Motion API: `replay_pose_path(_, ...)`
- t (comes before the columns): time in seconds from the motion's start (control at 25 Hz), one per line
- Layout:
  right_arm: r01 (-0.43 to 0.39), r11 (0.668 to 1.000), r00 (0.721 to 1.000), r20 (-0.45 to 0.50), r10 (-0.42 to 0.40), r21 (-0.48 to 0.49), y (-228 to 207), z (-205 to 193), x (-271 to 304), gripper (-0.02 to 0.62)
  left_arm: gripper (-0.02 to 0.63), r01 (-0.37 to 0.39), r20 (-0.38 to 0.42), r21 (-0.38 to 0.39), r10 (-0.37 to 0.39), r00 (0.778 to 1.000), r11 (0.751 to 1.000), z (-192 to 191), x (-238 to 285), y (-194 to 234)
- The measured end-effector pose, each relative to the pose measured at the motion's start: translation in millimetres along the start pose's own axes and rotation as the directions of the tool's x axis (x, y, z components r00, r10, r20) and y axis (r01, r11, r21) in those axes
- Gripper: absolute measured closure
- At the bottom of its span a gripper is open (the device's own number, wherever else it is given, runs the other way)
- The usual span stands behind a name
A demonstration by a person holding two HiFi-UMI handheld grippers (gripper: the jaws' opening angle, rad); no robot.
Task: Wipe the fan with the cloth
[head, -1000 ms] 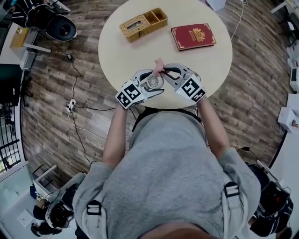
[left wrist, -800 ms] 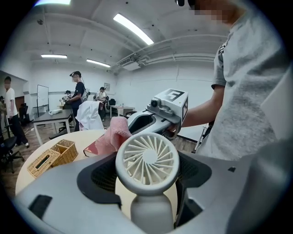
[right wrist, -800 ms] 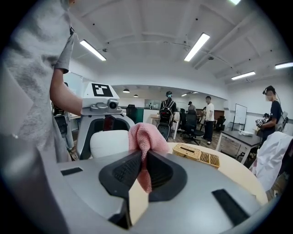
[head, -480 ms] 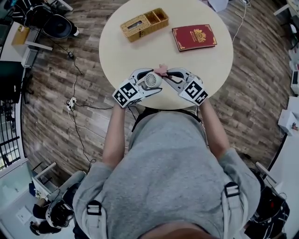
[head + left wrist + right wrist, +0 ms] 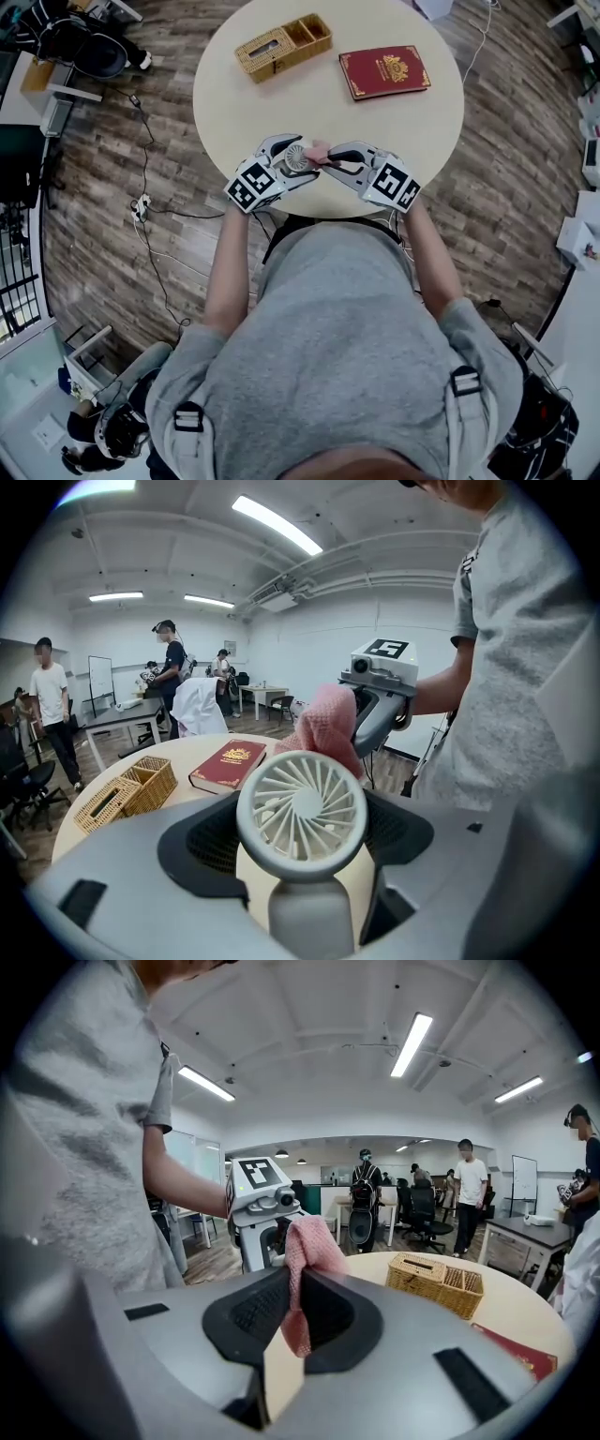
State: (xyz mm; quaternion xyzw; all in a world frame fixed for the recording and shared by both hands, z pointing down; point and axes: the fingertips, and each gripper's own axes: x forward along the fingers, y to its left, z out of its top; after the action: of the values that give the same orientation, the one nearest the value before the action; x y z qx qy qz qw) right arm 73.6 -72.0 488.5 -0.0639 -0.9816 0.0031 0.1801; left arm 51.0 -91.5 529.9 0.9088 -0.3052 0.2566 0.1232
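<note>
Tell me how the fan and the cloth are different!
The fan is white and round with stiff spokes; the cloth is pink, soft and crumpled. The fan sits in the left gripper, the cloth in the right gripper. Both are clamped between jaws, held over the table.

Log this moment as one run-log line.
step: wiping | left gripper: shut on fan | right gripper: shut on cloth | cloth: at fan's far rim | basket, book: apart on table
</note>
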Motion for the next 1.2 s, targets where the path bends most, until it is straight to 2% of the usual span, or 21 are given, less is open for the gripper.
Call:
replay_pose_path(0.16, -0.015, 1.000, 1.000, 0.021, 0.015, 0.001, -4, 2, -1, 0.554, 0.224, 0.024, -0.014, 0.007, -0.024, 1.000, 1.000, -2, 10, -6)
replay_pose_path(0.44, -0.028, 0.999, 0.999, 0.043, 0.027, 0.016, -25, 2, -4, 0.555, 0.224, 0.138, 0.017, -0.005, -0.138, 0.990, 0.990, 13, 10, -29)
replay_pose_path(0.64, -0.053, 0.998, 0.997, 0.055, 0.050, 0.043, -36, 4, -2, 0.555, 0.224, 0.146, -0.007, 0.044, -0.146, 0.989, 0.988, 16, 14, -35)
replay_pose_path(0.84, -0.048, 0.998, 0.998, 0.040, 0.047, 0.038, -42, -2, 3, 0.555, 0.224, 0.162, -0.027, 0.060, -0.160, 0.987, 0.985, 17, 19, -42)
replay_pose_path(1.2, -0.033, 0.996, 0.999, 0.045, 0.029, 0.078, -43, -16, -8, 0.555, 0.223, 0.150, 0.046, 0.030, -0.151, 0.987, 0.988, 28, 13, -40)
